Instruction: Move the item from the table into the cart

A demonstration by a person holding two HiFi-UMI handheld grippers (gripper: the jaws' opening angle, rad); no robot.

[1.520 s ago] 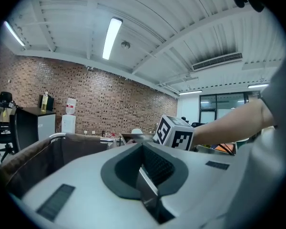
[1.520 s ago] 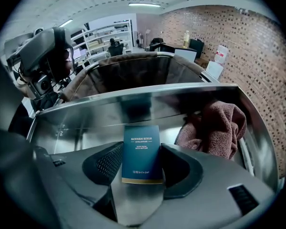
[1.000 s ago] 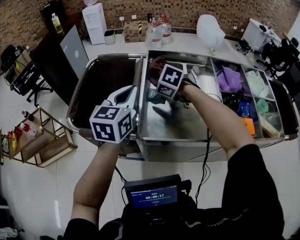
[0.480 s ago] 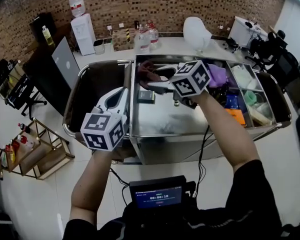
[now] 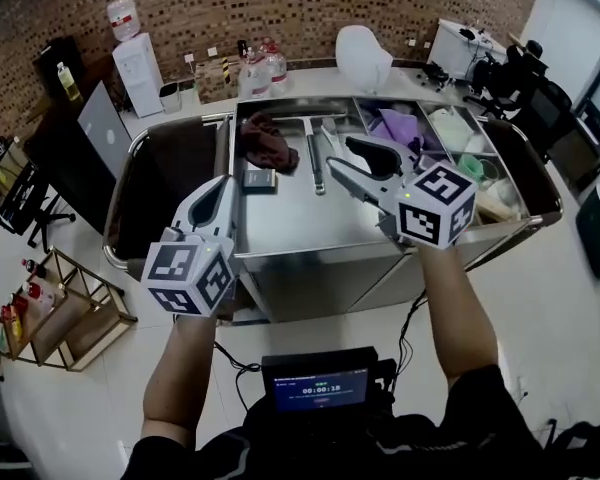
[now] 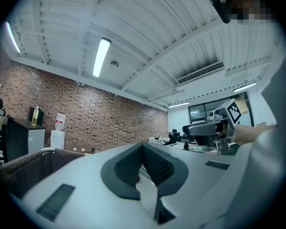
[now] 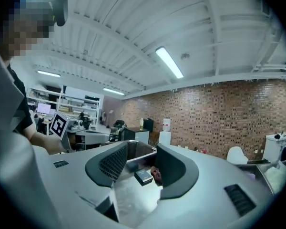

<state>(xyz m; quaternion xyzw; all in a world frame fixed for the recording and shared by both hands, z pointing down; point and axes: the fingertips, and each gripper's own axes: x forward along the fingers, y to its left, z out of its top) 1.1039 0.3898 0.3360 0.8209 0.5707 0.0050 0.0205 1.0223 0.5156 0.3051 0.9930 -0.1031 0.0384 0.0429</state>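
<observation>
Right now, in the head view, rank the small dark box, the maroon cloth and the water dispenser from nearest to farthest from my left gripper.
1. The small dark box: on the steel surface, just right of the left gripper.
2. The maroon cloth: farther back on the same surface.
3. The water dispenser: far back left, by the brick wall.

The steel surface (image 5: pixel 300 223) carries 3 things toward its far side: a crumpled dark-red cloth (image 5: pixel 272 138), a small flat dark box (image 5: pixel 259 180) just in front of the cloth, and a T-shaped metal tool (image 5: pixel 317 163) lying flat to the cloth's right, apart from both.
</observation>
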